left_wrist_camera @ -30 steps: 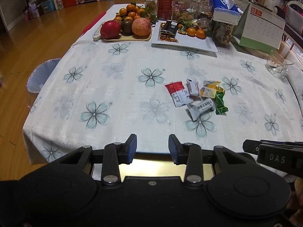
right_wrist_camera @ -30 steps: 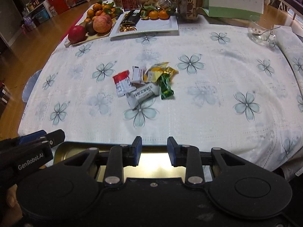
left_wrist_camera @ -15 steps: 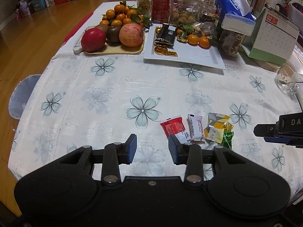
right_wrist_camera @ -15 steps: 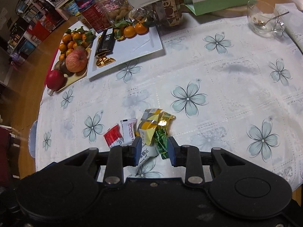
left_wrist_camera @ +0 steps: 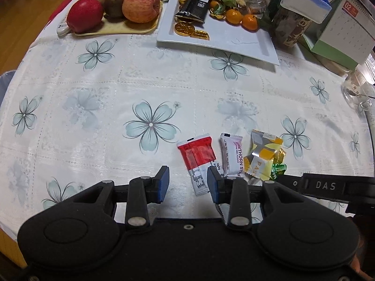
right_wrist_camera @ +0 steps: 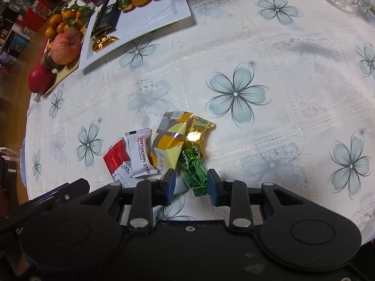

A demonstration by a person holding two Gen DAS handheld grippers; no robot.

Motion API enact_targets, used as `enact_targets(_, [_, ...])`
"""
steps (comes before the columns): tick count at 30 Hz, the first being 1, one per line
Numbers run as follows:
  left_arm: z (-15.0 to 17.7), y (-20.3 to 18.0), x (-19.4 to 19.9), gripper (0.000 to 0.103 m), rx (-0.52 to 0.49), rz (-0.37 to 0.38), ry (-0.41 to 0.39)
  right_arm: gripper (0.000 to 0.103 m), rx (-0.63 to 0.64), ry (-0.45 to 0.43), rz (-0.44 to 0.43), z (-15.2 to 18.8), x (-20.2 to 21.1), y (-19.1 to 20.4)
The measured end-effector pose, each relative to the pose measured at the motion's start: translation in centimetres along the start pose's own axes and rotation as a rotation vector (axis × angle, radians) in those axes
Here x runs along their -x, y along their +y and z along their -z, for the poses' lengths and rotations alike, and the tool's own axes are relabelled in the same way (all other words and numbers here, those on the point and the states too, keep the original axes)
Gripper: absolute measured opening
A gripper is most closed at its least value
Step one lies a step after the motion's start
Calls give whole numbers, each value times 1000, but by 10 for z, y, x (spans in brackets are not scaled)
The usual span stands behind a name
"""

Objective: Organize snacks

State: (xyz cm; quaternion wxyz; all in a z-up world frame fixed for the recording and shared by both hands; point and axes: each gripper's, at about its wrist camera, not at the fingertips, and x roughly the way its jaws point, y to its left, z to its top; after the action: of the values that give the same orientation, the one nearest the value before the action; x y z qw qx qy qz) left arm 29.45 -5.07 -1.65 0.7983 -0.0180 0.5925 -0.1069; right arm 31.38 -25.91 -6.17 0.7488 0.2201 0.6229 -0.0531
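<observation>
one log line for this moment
left jaws closing, red-and-white sachet between | right jaws open around green foil candy | nothing gripped

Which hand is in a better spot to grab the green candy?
The right one. The green candy lies between the open jaws of the right gripper. The left gripper is over the red packet instead, jaws closing but not yet pressing it, with the green candy off to its side.

A home dining room: a flowered tablecloth [left_wrist_camera: 93, 107] is covering the table, fruit tray [left_wrist_camera: 131, 29] sitting upper left, desk calendar [left_wrist_camera: 344, 30] upper right.
</observation>
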Motion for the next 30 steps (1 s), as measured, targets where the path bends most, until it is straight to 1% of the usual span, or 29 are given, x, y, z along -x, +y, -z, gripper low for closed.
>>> enact_targets(3, [-3, 3, -8, 45, 19, 14, 35, 33, 2, -7, 41, 0, -7, 3])
enact_targets(5, [-6, 5, -13, 45, 38, 16, 54, 33, -8, 5, 63, -1, -13, 2])
enact_targets(9, [-11, 6, -24, 45, 70, 14, 80, 33, -38, 51, 46, -4, -23, -3])
enact_targets(14, [-15, 2, -39, 45, 94, 1, 111, 33, -49, 74, 46, -4, -29, -3])
enact_targets(17, [-16, -2, -48, 45, 96, -14, 124, 33, -45, 83, 63, -1, -32, 2])
enact_targets(18, [-16, -4, -50, 45, 97, -17, 127, 32, -35, 89, 74, 0, -33, 4])
enact_targets(20, [-16, -6, -54, 45, 100, -17, 130, 25, -10, 101, 88, 2, -33, 9])
enact_targets(23, [-17, -10, -57, 45, 98, -19, 124, 23, -21, 129, 70, 4, -33, 7])
enact_targets(27, [-18, -13, -58, 45, 99, -25, 102, 21, -95, 192, 9, 3, -32, -7])
enact_targets(30, [-19, -14, -59, 45, 103, -22, 92, 21, -122, 189, -7, 2, -26, -14])
